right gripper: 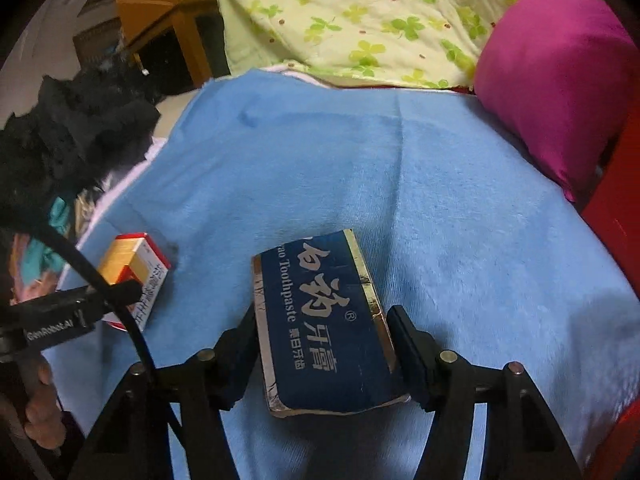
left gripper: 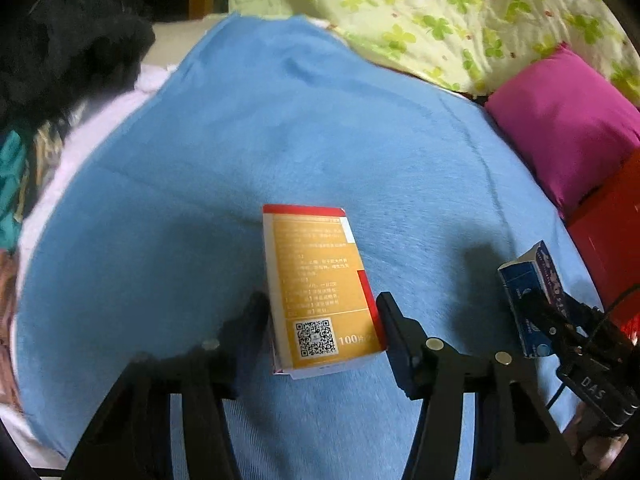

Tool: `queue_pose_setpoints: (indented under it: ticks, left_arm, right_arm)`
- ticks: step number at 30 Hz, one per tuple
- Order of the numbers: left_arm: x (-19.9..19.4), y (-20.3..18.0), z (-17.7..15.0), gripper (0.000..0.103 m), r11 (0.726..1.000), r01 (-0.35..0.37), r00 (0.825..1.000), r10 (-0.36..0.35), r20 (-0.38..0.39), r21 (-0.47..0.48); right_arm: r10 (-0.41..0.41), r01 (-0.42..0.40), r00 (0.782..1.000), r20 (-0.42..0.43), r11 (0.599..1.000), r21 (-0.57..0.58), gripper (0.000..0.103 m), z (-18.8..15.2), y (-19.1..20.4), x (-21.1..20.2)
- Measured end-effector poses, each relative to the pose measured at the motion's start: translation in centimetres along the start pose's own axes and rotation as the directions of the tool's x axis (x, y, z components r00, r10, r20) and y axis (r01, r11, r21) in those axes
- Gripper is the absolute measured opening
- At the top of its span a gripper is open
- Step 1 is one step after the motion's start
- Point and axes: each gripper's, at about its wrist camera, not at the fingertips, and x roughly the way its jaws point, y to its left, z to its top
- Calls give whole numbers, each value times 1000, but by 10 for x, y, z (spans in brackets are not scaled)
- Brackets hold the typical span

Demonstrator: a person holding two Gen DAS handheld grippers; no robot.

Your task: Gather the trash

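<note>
My left gripper (left gripper: 322,312) is shut on an orange and red medicine box (left gripper: 320,292) and holds it over the blue blanket (left gripper: 280,128). My right gripper (right gripper: 322,332) is shut on a dark blue toothpaste box (right gripper: 320,320) and holds it over the same blanket (right gripper: 440,200). In the left wrist view the toothpaste box (left gripper: 534,296) shows at the right in the other gripper. In the right wrist view the medicine box (right gripper: 134,268) shows at the left in the other gripper.
A magenta pillow (left gripper: 568,128) and a red box (left gripper: 608,240) lie at the right. A green clover-print quilt (left gripper: 440,8) lies at the back. Black fluffy cloth (right gripper: 68,132) and mixed clothes lie at the left. A wooden cabinet (right gripper: 160,8) stands behind.
</note>
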Motion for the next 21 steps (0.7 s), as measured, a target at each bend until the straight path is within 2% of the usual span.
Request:
queue_pose_setpoints:
  ticks: [9,14,21]
  left_arm:
    - [-85,-34,-35,57,989,-62,988,42,149,131]
    - [-134,-49,-50,57,981,-77,971,33,238,178]
    - [-197,-68,-70,57,971,-86,938,4,347,223]
  right_arm:
    - [59,-65,993,101,996,55,65,-28,8,-95]
    - [64,-73,985,159,996,47,65,-41,14,-145]
    - [65,-74,961,270,997,25,65,-56,25,-217]
